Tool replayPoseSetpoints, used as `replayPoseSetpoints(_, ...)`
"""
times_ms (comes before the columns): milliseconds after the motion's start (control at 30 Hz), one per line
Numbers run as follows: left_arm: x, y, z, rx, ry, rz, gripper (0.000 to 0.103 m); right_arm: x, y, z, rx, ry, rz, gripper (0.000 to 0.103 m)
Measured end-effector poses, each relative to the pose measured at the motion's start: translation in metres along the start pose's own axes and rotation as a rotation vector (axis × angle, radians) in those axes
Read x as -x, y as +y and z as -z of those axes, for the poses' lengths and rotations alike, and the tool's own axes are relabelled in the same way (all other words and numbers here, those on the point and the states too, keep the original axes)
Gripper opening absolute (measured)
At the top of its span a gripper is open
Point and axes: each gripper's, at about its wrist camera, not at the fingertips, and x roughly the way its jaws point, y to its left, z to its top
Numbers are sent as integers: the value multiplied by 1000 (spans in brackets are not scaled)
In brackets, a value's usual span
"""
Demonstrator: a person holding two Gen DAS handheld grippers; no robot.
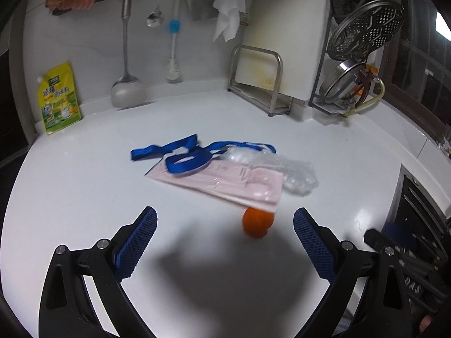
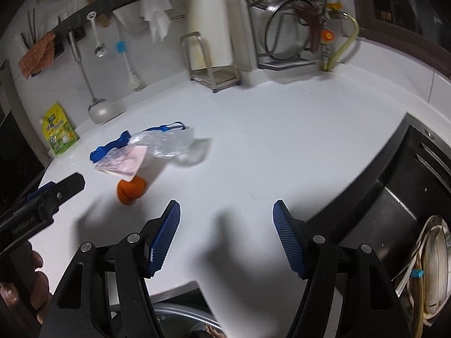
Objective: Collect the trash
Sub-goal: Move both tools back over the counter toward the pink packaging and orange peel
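- The left gripper (image 1: 225, 233) is seen at the bottom of the left wrist view with its jaws spread wide and nothing between the blue pads (image 1: 139, 242).
- The right gripper (image 2: 227, 233) is shown at the bottom of the right wrist view, likewise spread apart and empty, above bare white counter (image 2: 282, 140).
- The trash is gathered in the middle of the left wrist view: a blue ribbon (image 1: 180, 152) is laid partly over a flat pink packet (image 1: 225, 181), and a crumpled clear plastic wrapper (image 1: 293, 171) is found touching the packet's right end.
- An orange peel (image 1: 257, 224) is seen just below the packet's near corner, partly tucked under it, between the two left pads in the picture but ahead of them.
- In the right wrist view the same pile is placed at centre left, with the peel lowest.
- A yellow pouch (image 1: 57, 101) is stood against the wall at the left of the left wrist view.
- A ladle (image 1: 126, 84), a spoon (image 1: 155, 18) and a white cloth (image 1: 228, 11) are hung along the wall at the top.
- A metal rack (image 1: 262, 84) is set at the upper right.
- A sink (image 2: 394, 225) is seen at the right edge of the right wrist view.
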Motion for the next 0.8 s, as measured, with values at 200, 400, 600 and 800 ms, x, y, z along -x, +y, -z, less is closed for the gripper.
replayPoseSetpoints(200, -24, -28, -16, -36, 0, -31, 96, -3, -16, -1, -33, 1, -23, 66)
replayPoseSetpoints(400, -51, -40, -24, -33, 40, -63, 96, -1, -22, -1, -49, -7, -53, 66)
replayPoseSetpoints(600, -66, -41, -27, -41, 67, -130, 96, 1, -24, -1, -62, -11, -77, 66)
replayPoseSetpoints(800, -61, -25, -23, -23, 66, -166, 96, 0, -20, -1, -53, -10, -85, 66)
